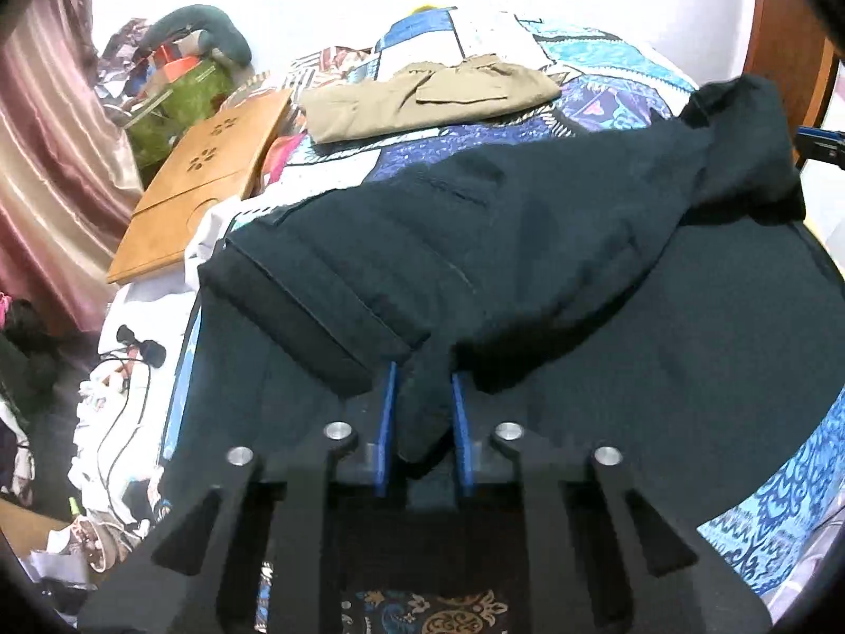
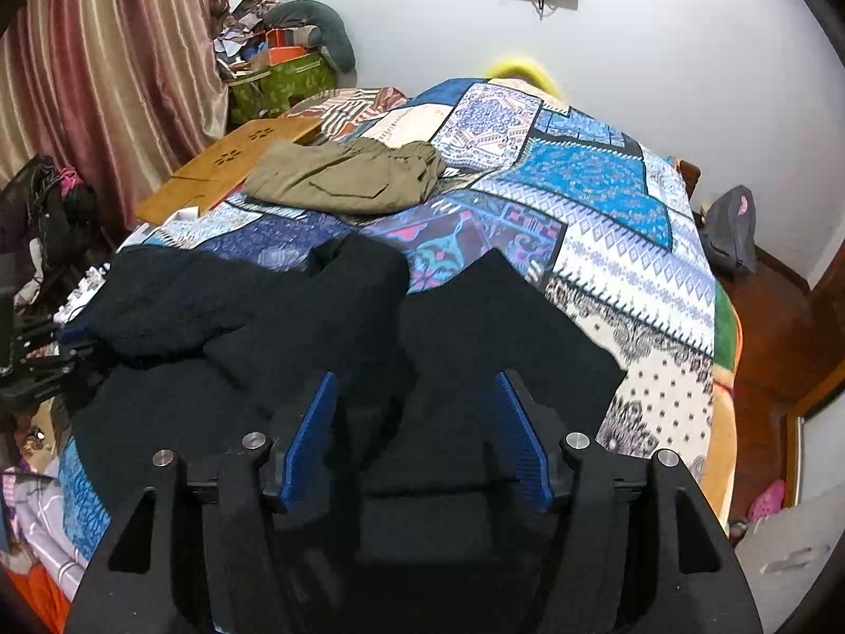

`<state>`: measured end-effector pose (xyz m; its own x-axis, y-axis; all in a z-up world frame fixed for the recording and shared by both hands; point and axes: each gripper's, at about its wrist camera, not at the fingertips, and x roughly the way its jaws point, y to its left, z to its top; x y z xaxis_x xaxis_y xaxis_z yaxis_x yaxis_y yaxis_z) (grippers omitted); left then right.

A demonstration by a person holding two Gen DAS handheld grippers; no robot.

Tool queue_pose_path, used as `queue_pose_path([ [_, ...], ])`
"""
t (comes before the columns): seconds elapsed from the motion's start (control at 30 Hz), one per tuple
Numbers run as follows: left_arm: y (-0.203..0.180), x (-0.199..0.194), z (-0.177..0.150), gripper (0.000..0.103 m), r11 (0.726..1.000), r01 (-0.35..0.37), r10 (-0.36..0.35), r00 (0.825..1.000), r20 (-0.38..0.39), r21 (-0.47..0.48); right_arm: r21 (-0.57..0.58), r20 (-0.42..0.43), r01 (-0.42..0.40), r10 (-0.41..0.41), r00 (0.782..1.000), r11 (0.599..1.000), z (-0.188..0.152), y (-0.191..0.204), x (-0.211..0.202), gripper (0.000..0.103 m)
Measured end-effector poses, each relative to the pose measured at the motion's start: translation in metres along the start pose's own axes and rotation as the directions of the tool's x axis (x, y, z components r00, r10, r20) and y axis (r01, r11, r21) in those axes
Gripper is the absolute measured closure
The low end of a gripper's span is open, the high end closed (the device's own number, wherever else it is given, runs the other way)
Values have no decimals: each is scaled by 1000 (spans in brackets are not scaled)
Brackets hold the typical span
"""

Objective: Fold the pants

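Dark navy pants (image 1: 528, 274) lie folded over on the patterned bedspread (image 1: 607, 100). My left gripper (image 1: 422, 375) is shut on a fold of the dark cloth near the waistband, which sits between its blue pads (image 1: 388, 412). In the right wrist view the same dark pants (image 2: 327, 311) spread across the near bed. My right gripper (image 2: 414, 385) has its blue fingers (image 2: 311, 422) wide apart with dark cloth lying loosely between them. The left gripper shows at the left edge of the right wrist view (image 2: 31, 364).
Folded khaki pants (image 1: 422, 98) lie farther up the bed, also in the right wrist view (image 2: 348, 177). A wooden lap tray (image 1: 200, 179) rests at the bed's left edge. Curtains (image 2: 105, 63), a cluttered green box (image 2: 280, 82) and a grey bag (image 2: 731, 238) surround the bed.
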<state>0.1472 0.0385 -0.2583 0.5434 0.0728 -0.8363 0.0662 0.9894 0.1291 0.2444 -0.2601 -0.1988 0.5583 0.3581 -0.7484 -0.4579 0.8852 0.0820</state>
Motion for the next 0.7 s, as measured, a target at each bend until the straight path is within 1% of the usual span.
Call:
queue_pose_path([
  [0.07, 6, -5, 8, 89, 1000, -2, 2, 1000, 21, -8, 18, -2, -30, 30, 1000, 999, 7, -4, 4, 42],
  [0.17, 16, -19, 18, 90, 1000, -20, 22, 998, 64, -21, 23, 17, -65, 65, 998, 998, 17, -3, 6, 42],
  [0.27, 31, -37, 32, 90, 998, -49, 53, 992, 116, -41, 7, 34, -93, 93, 995, 996, 27, 2, 8, 42],
  [0.37, 46, -54, 45, 90, 993, -97, 107, 980, 170, -62, -7, 34, -148, 148, 988, 989, 35, 9, 14, 42],
  [0.43, 59, -61, 49, 90, 990, -116, 130, 974, 186, -83, -24, 28, -187, 188, 982, 982, 37, 16, 19, 42],
  [0.53, 72, -65, 50, 90, 986, -127, 145, 971, 191, -107, -69, 24, -204, 206, 978, 976, 38, 29, 24, 42],
  [0.6, 78, -65, 49, 90, 984, -137, 157, 970, 187, -117, -81, 24, -223, 225, 974, 971, 39, 34, 26, 50],
  [0.67, 82, -64, 48, 90, 983, -132, 154, 971, 182, -127, -92, 15, -234, 237, 971, 968, 38, 38, 26, 73],
  [0.7, 83, -64, 47, 90, 983, -129, 152, 972, 181, -130, -95, 12, -240, 243, 970, 966, 36, 40, 24, 78],
])
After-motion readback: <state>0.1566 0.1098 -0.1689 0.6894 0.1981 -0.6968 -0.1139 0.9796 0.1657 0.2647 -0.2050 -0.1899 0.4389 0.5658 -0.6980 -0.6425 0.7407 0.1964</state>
